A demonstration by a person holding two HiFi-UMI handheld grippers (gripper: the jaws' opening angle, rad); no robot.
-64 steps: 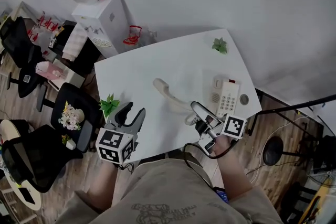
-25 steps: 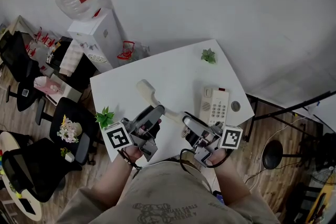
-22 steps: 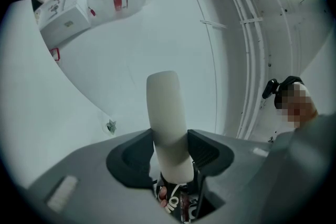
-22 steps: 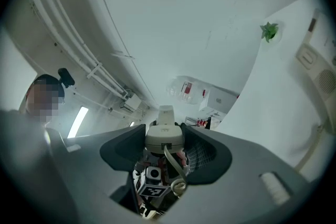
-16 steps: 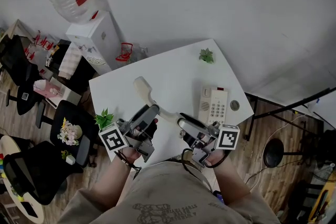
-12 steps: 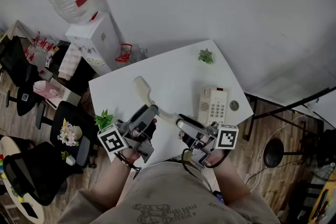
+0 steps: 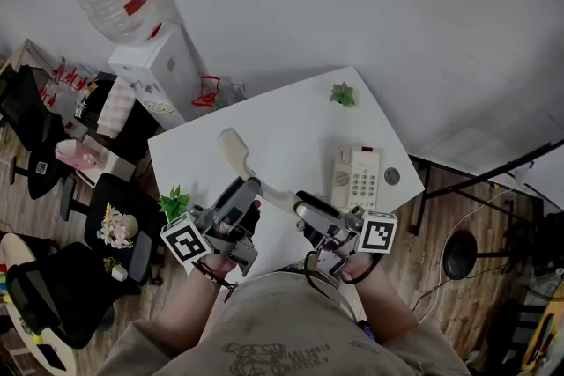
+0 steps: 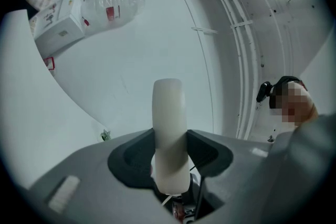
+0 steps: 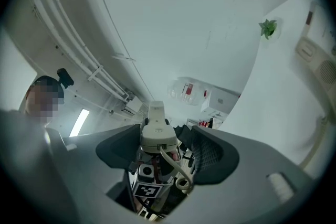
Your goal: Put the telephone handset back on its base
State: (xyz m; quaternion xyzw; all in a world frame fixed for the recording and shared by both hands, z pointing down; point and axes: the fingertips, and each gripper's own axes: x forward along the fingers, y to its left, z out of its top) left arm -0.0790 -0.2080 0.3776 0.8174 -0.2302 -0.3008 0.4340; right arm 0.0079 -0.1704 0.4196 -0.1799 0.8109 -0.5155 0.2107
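Handset [image 7: 231,152] was held at 9 o'clock of base [image 7: 357,176]. Left gripper [image 7: 243,195] was clamped on its shaft and right gripper [image 7: 305,209] closed on its cord end. We judged it best to carry it level and line it up over the cradle.

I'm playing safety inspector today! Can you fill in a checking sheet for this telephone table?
Surface: white table, mostly bare.
Job's things: handset off its base.
Clutter: far plant; edge plant; round disc beside the base.
Grippers: left gripper shut on the handset; right gripper around its corded end, grip unclear.
Cables: cord leaving the handset's end.
Surroundings: water dispenser, office chairs, wooden floor.
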